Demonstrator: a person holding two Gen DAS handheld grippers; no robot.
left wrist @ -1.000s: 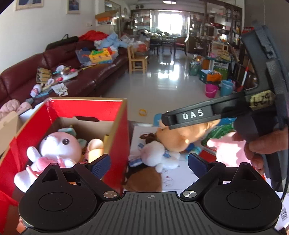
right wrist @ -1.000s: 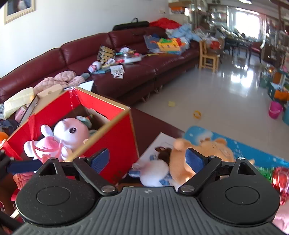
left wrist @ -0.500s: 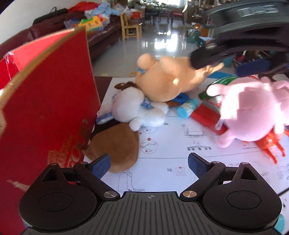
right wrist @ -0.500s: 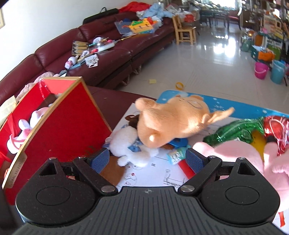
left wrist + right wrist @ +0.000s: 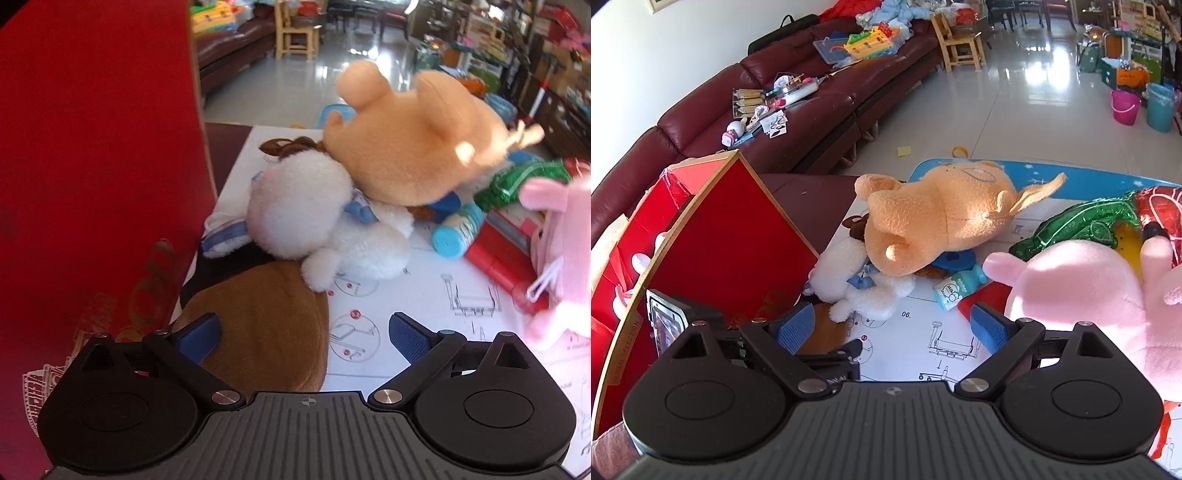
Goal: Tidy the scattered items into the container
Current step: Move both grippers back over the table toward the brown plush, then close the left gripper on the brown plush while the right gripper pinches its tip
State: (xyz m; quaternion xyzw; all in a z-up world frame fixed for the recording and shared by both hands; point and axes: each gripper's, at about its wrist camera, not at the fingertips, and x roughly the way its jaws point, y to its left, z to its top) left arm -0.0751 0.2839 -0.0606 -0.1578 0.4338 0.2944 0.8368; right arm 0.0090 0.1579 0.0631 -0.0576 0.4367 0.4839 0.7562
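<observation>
The red box (image 5: 92,166) stands at the left; it also shows in the right wrist view (image 5: 713,236). Beside it lie a brown plush (image 5: 269,325), a white plush (image 5: 314,225) and an orange plush (image 5: 410,147) in a heap. My left gripper (image 5: 304,332) is open and low, its fingers on either side of the brown plush. My right gripper (image 5: 892,326) is open and empty above the white sheet, with the left gripper just below it. The white plush (image 5: 864,288), orange plush (image 5: 942,218) and a pink plush (image 5: 1089,295) lie ahead of it.
A teal bottle (image 5: 458,232), a red block (image 5: 498,262), a green foil balloon (image 5: 1082,225) and the pink plush (image 5: 561,258) lie on the white instruction sheet (image 5: 424,325). A maroon sofa (image 5: 812,103) with clutter stands behind the table.
Both grippers have dropped from above the box to the toys on the table. The left one has closed in on the brown plush. Both stay open.
</observation>
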